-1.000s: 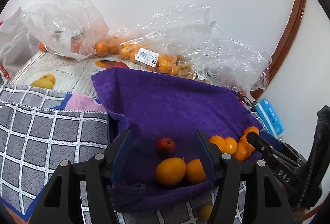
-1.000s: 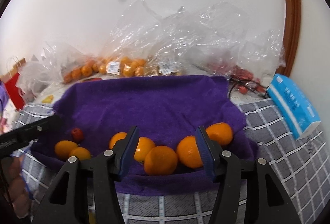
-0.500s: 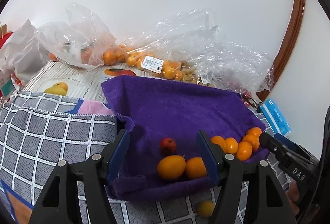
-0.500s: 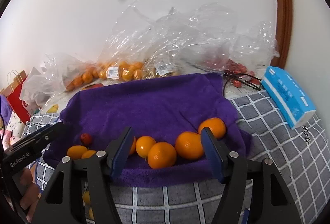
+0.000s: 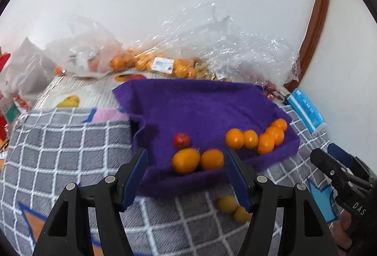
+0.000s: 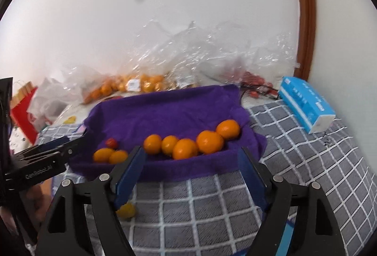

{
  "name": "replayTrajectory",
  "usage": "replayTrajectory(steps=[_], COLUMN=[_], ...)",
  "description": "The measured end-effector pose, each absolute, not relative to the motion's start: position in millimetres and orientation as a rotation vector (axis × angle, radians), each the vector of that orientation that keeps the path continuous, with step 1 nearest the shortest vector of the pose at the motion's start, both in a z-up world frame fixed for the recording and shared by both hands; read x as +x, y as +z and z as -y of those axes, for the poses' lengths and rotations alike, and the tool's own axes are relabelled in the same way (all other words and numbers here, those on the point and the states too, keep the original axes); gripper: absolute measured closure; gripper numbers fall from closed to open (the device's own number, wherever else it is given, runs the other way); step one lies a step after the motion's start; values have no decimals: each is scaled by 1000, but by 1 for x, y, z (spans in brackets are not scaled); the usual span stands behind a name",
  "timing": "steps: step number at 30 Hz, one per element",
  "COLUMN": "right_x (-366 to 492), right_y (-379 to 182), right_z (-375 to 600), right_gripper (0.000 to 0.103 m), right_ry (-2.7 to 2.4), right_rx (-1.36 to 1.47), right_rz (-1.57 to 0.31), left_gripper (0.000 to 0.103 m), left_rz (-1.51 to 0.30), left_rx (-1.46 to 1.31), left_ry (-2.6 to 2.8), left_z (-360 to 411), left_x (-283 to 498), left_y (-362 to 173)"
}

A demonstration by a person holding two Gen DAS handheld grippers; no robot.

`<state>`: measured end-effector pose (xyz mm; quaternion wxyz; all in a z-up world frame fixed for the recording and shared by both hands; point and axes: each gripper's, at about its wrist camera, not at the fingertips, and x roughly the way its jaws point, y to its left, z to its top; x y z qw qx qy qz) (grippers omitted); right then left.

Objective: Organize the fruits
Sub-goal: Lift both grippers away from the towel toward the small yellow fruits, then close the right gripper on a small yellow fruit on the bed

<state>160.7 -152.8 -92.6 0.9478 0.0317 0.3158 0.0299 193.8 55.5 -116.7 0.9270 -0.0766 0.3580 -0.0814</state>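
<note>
A purple towel [image 5: 200, 109] lies over the grey checked blanket [image 5: 70, 150]. On its near edge sit two larger oranges [image 5: 185, 160], a small red fruit [image 5: 182, 140] and a row of several oranges [image 5: 256, 138]. My left gripper [image 5: 186, 153] hovers open in front of the two larger oranges, touching nothing. My right gripper [image 6: 191, 150] hangs before the row of oranges [image 6: 186, 148], its jaws opening with nothing between them. Two small yellow fruits [image 5: 227, 203] lie on the blanket in front of the towel. Each gripper shows at the side of the other's view.
Clear plastic bags with oranges [image 5: 150, 62] pile up against the white wall behind the towel. A blue tissue pack [image 6: 306, 107] lies at the right, near a brown door frame [image 6: 306, 20]. A red bag [image 6: 22, 112] stands at the far left.
Both grippers have drawn back and risen from the towel, so the fruit looks smaller. The right jaws have spread wider. The yellow fruits on the blanket have come into view.
</note>
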Motion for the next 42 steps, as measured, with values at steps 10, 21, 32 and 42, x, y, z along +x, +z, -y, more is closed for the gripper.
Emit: replayTrajectory(steps=[10,21,32,42], right_x=[139,147,161,161], right_y=[-115,-151,-165,-171], right_z=[128,101,79,69], right_gripper=[23,40,44,72], right_ry=[143,228,232,241], right_rx=[3,36,-6,-52], right_rz=[-748,-830,-863,-852], left_gripper=[40,40,37,37], left_rz=[-808,-842,-835,-839], left_rx=[-261,-205,-268,-252], left_ry=[-110,-65,-126,-117], left_z=[-100,-116,-121,-119], left_x=[148,140,137,138], left_y=[-146,-179,-181,-181])
